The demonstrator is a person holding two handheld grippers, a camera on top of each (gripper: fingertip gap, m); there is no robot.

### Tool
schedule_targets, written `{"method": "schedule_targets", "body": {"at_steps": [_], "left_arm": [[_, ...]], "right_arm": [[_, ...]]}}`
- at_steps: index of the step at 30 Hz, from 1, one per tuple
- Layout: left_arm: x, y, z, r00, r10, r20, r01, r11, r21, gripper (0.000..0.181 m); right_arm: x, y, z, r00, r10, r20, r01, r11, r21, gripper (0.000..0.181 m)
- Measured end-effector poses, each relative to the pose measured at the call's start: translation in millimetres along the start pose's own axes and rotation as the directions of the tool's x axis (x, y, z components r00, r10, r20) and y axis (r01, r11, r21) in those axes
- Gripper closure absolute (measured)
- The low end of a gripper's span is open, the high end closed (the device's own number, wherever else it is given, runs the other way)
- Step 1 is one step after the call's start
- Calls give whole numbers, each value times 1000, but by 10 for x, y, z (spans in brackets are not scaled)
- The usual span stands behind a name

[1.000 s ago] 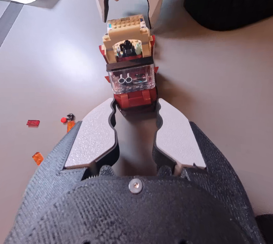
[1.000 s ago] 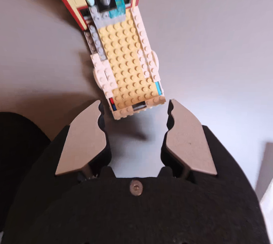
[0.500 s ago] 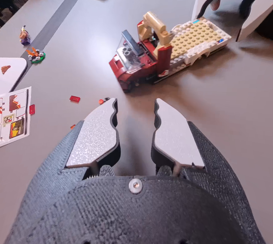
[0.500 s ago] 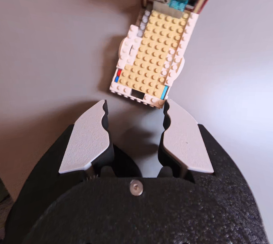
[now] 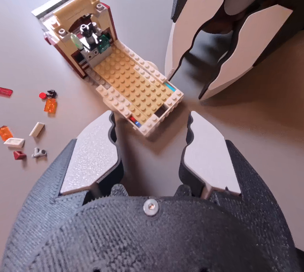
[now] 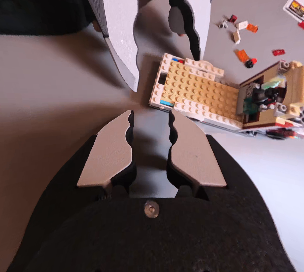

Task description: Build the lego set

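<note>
Bricks (image 5: 49, 105) lie loose at the left of the surface (image 5: 246, 132), with the half-built lego vehicle (image 5: 134, 89) mid-frame between my two tools. My left hand-held gripper (image 5: 150, 121) is open and empty at its rear edge; my right hand-held gripper (image 5: 185, 86) is open beside it. It looks light, rigid yet easily popped apart, so I'd grip the studded bed's side walls.

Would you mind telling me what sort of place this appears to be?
Probably an indoor desk or worktable: a smooth grey tabletop, a half-built Lego vehicle and loose bricks beside it.
</note>
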State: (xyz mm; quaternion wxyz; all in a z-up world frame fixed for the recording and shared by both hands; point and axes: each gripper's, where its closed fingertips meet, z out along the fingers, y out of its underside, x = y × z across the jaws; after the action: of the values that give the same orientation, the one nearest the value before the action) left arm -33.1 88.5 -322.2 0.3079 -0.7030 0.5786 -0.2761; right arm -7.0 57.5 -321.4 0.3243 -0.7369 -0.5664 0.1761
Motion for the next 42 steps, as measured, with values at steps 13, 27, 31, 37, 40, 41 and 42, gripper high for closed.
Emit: {"method": "schedule_targets", "body": {"at_steps": [13, 27, 31, 37, 40, 41, 42], "left_arm": [[-408, 120, -88, 991, 50, 126, -52, 999, 11, 126], [-455, 31, 42, 984, -27, 178, 26, 1000, 5, 94], [-588, 84, -54, 982, -26, 189, 22, 999, 26, 103], [-645, 74, -97, 981, -49, 186, 38, 997, 63, 98], [-623, 56, -42, 981, -17, 196, 10, 999, 38, 108], [-625, 54, -39, 980, -12, 197, 6, 999, 32, 108], [-627, 55, -39, 981, -9, 195, 3, 1000, 30, 108]], "right_arm": [[921, -143, -491, 981, 73, -178, -20, 960, 280, 141], [1254, -159, -192, 931, 45, -361, 38, 975, 220, 161], [1228, -156, -204, 930, 65, -361, 24, 972, 235, 161], [1208, -121, -249, 936, 46, -349, 40, 971, 235, 157], [1215, -103, -244, 933, 57, -355, 30, 971, 237, 160], [1222, -100, -245, 930, 54, -363, 36, 971, 236, 160], [1222, -100, -245, 929, 55, -365, 37, 970, 239, 160]]}}
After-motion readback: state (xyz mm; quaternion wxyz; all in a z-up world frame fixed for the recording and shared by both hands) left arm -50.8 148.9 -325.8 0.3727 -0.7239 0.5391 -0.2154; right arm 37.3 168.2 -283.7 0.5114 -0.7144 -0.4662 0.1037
